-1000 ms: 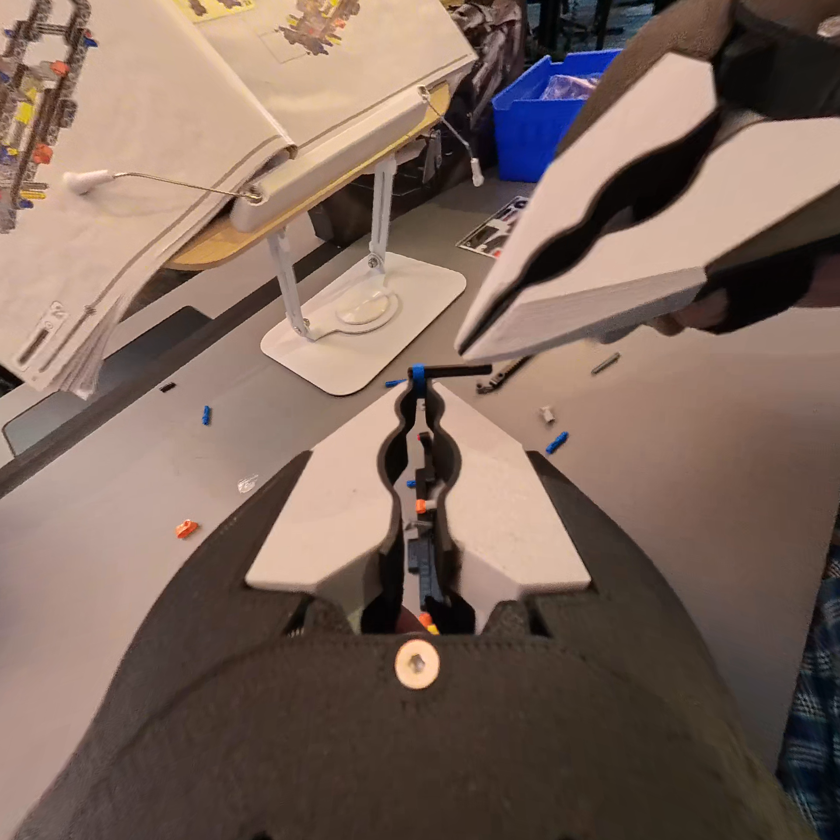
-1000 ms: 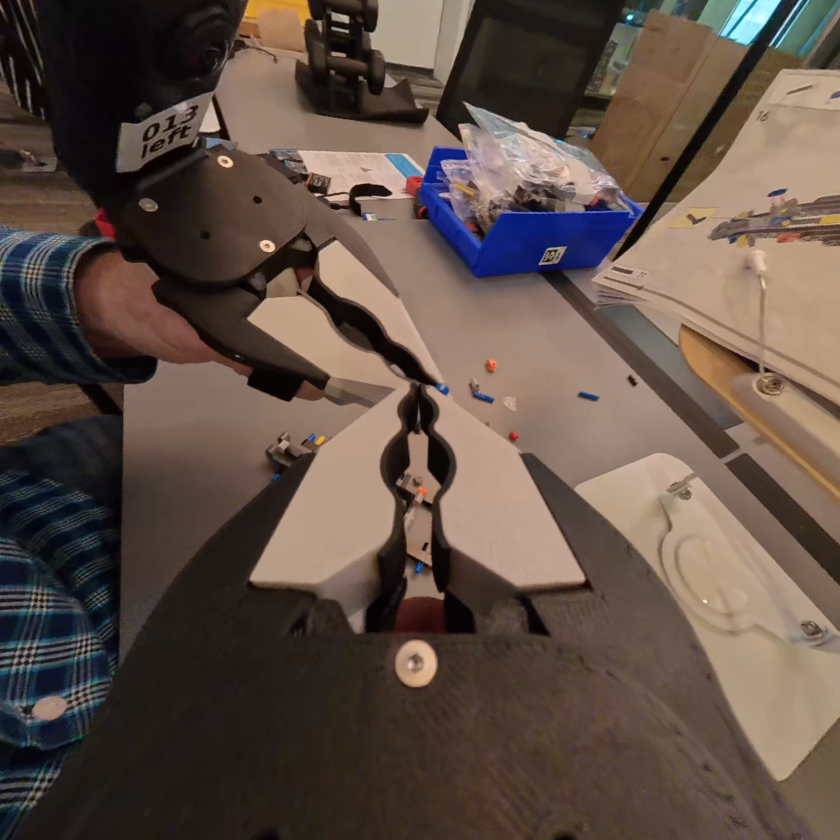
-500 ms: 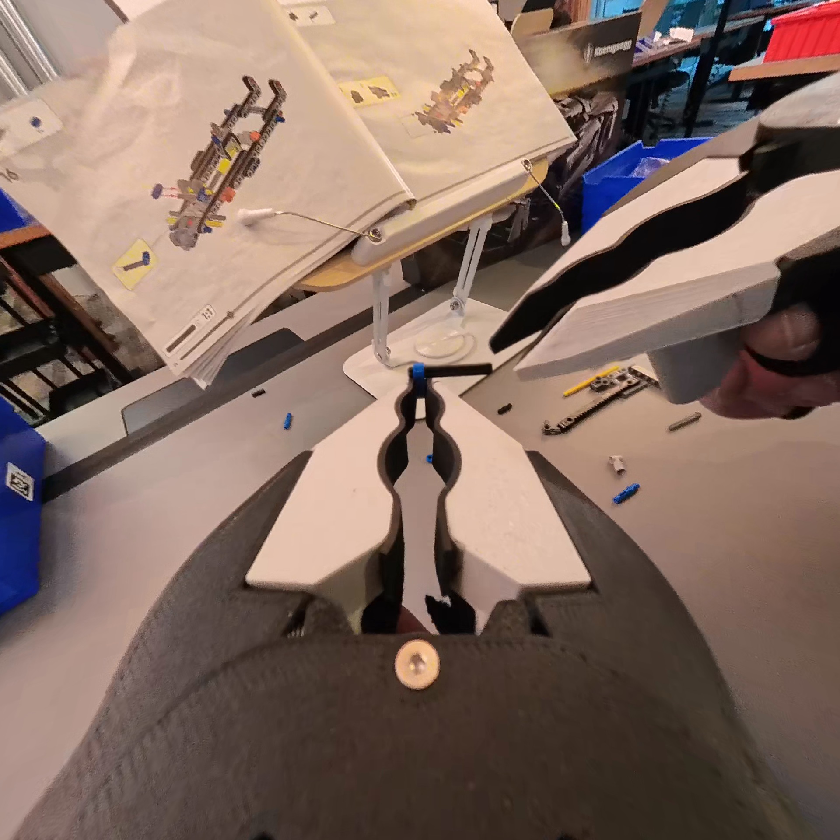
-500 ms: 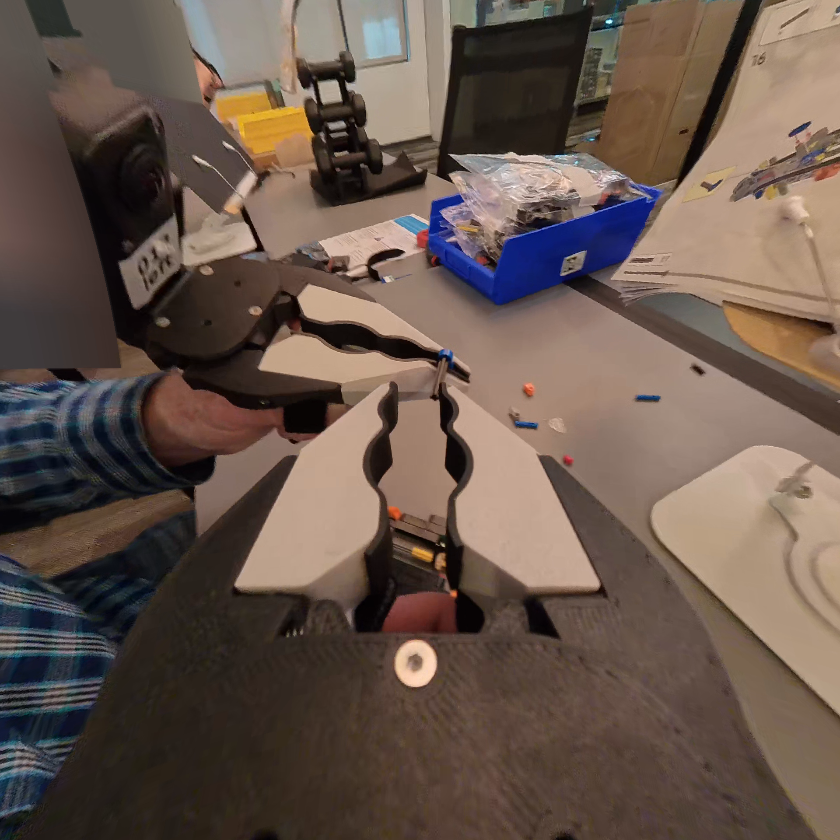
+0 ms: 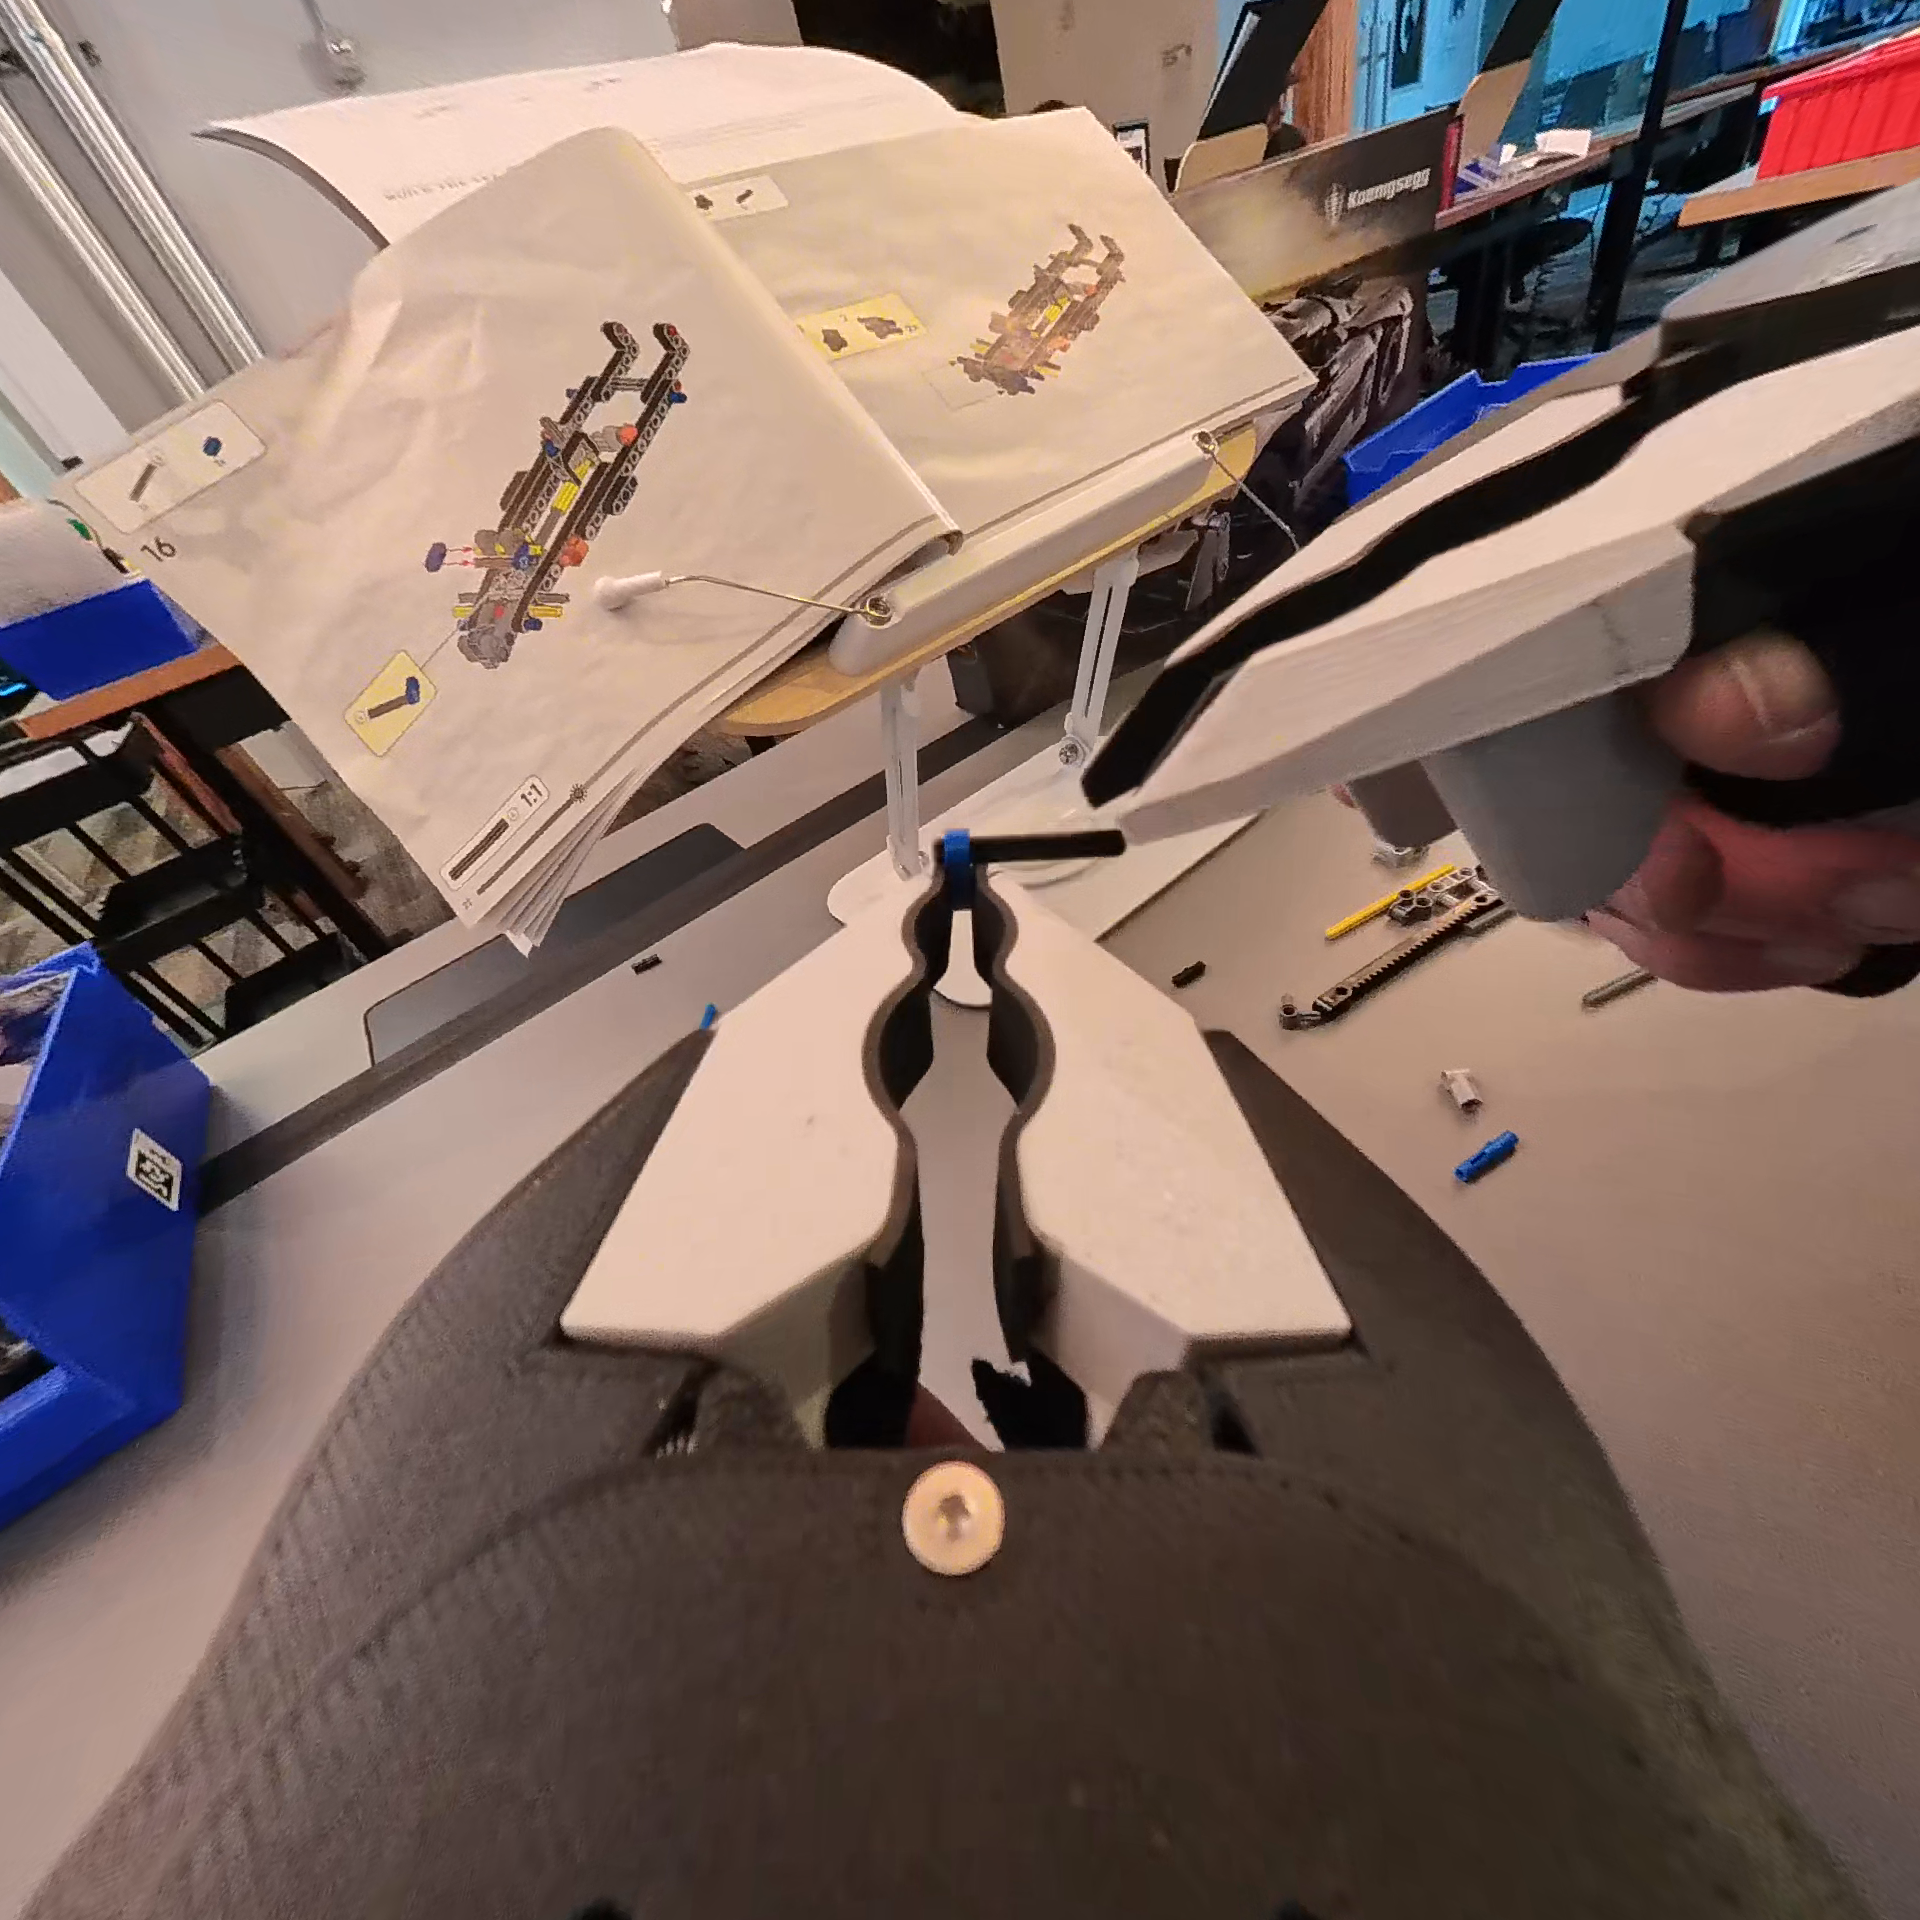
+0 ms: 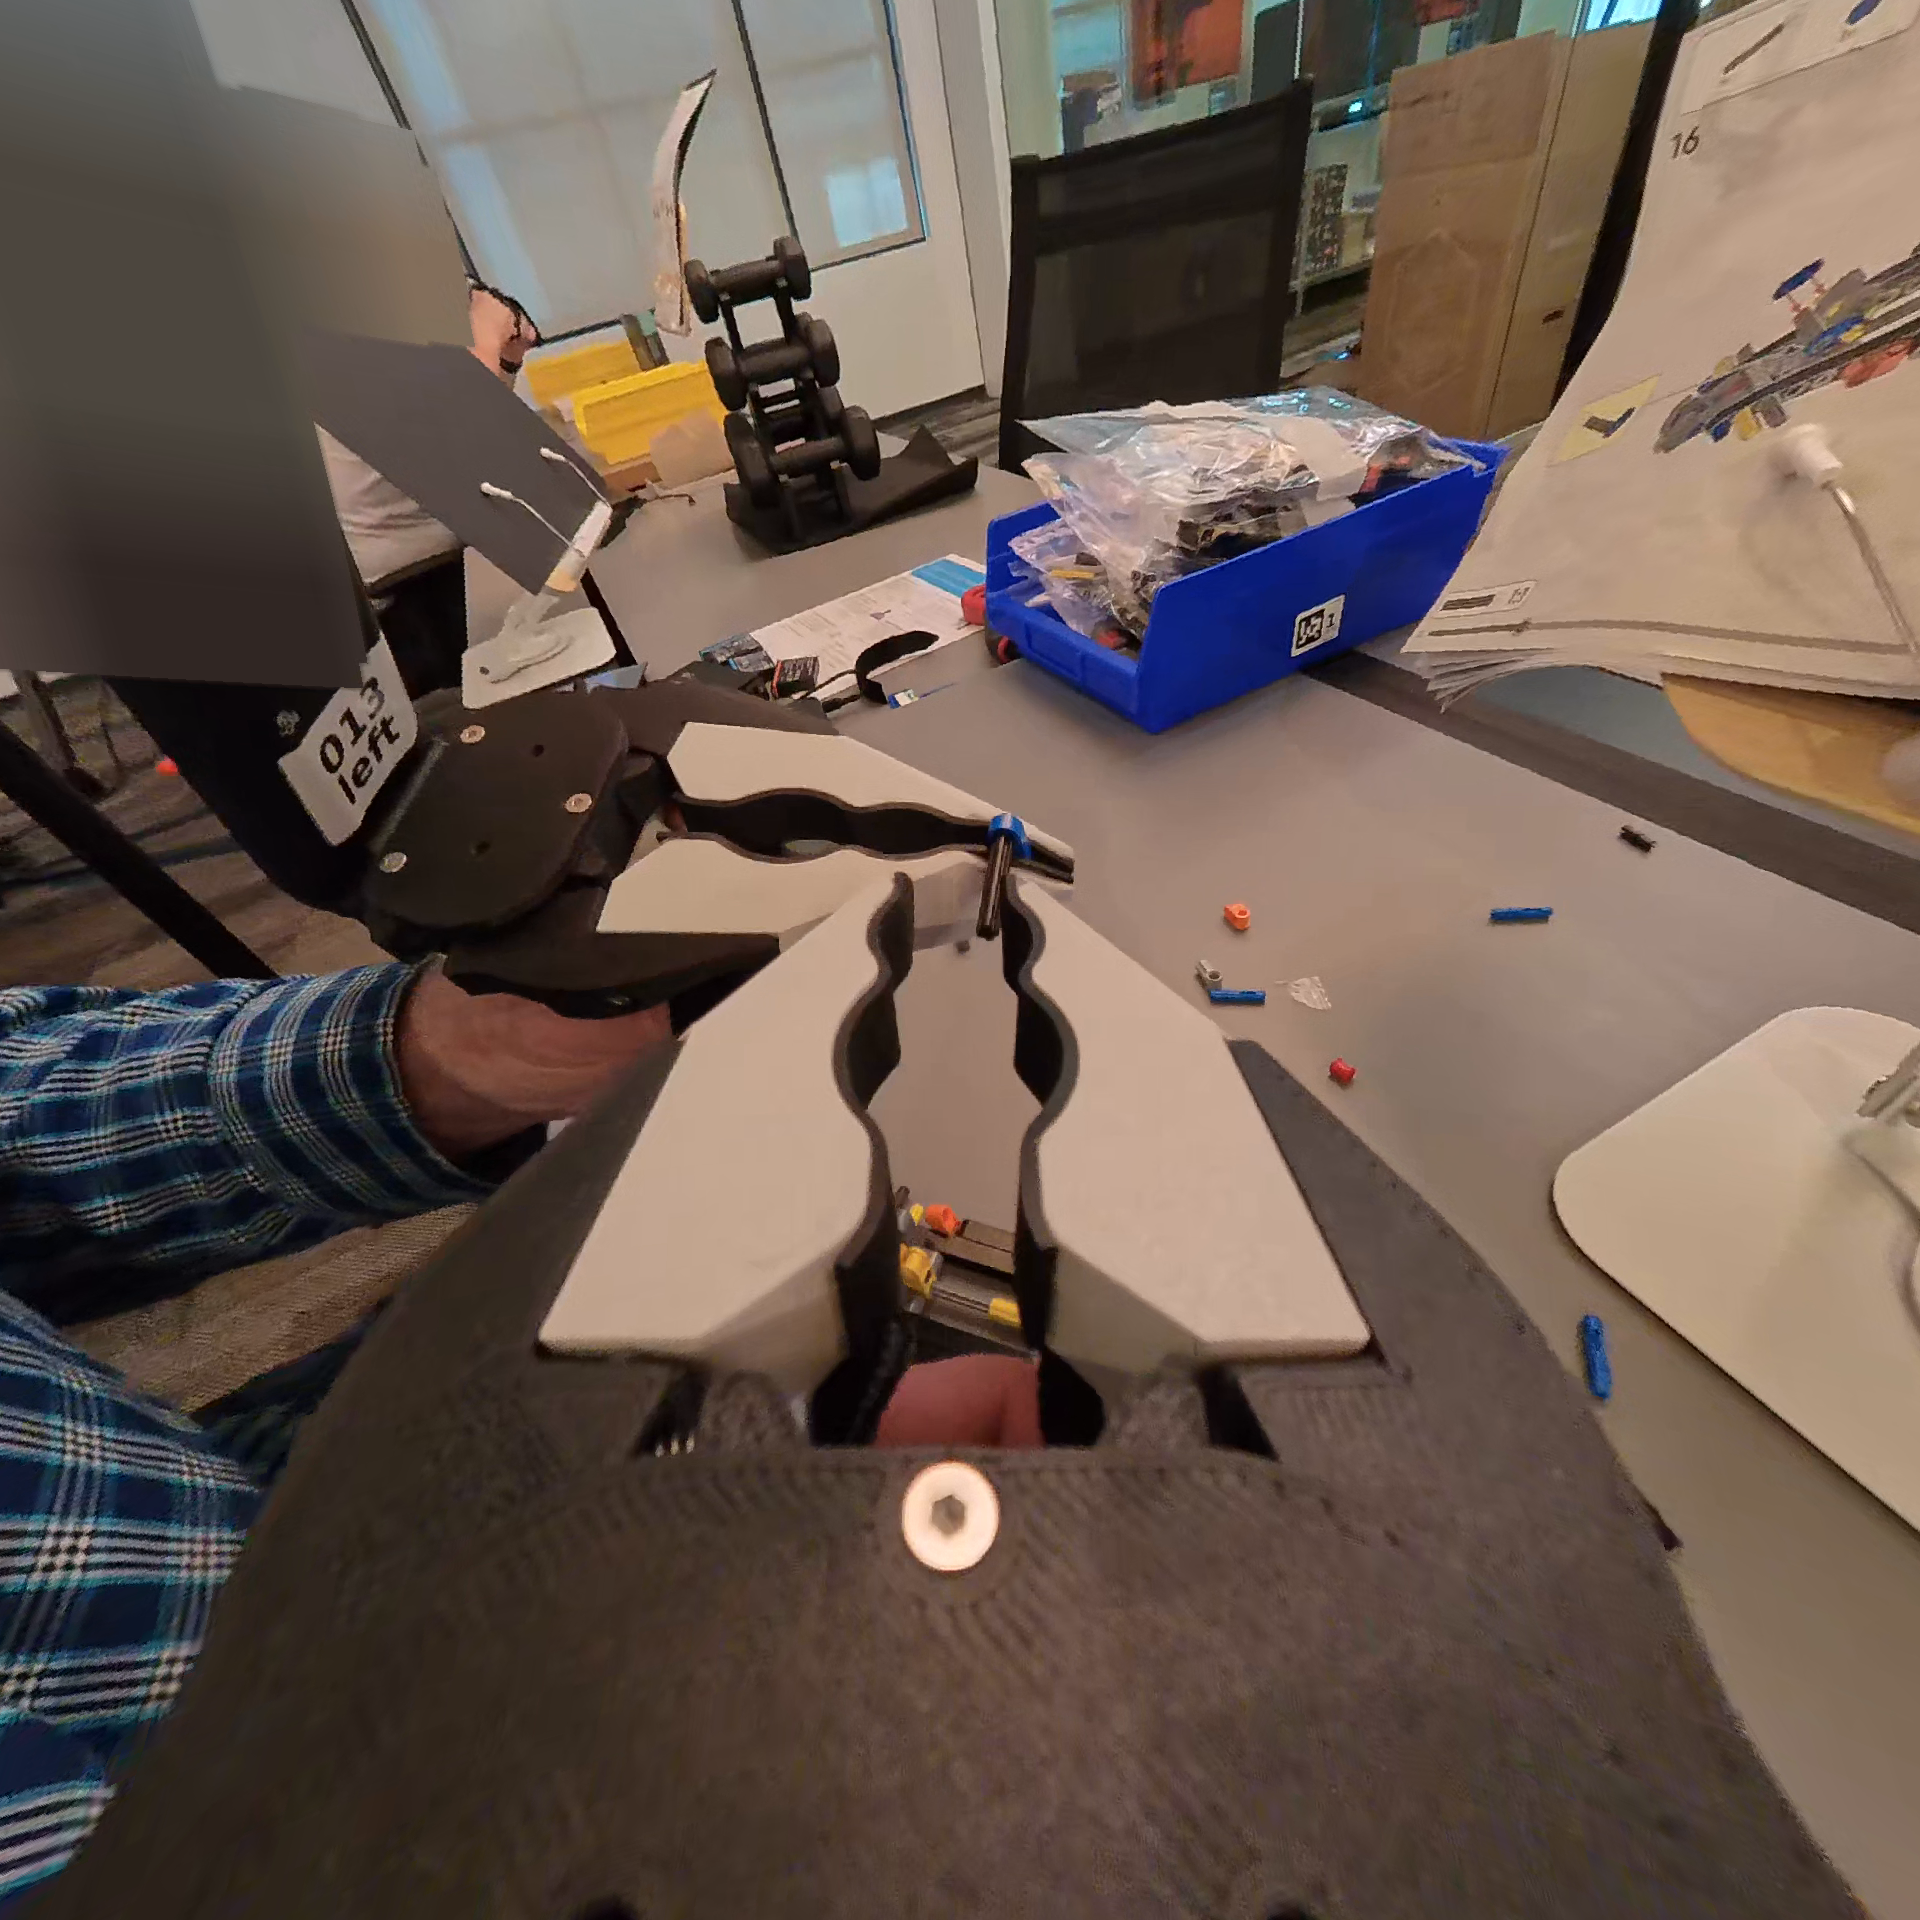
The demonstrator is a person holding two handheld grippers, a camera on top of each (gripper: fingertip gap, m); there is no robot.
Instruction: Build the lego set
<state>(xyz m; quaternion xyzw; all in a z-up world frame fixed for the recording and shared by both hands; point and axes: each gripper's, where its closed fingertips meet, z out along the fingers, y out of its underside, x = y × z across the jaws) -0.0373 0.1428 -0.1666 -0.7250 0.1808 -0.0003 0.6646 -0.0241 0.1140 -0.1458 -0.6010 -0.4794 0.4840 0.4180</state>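
Lifted off the table, the left gripper [image 5: 958,883] still pinches the blue bush [image 5: 956,847] on its black axle [image 5: 1049,844]; the right gripper [image 6: 954,902], now parted, closes in to seat it.

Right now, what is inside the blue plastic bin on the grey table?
The blue plastic bin holds clear plastic bags of small mixed-colour parts; anything beneath those bags is covered.

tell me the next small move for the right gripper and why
Probably close the right gripper on the free end of the black rod. It is open with the rod between its tips, while the left gripper pinches the blue cap, so clamping would steady the rod.
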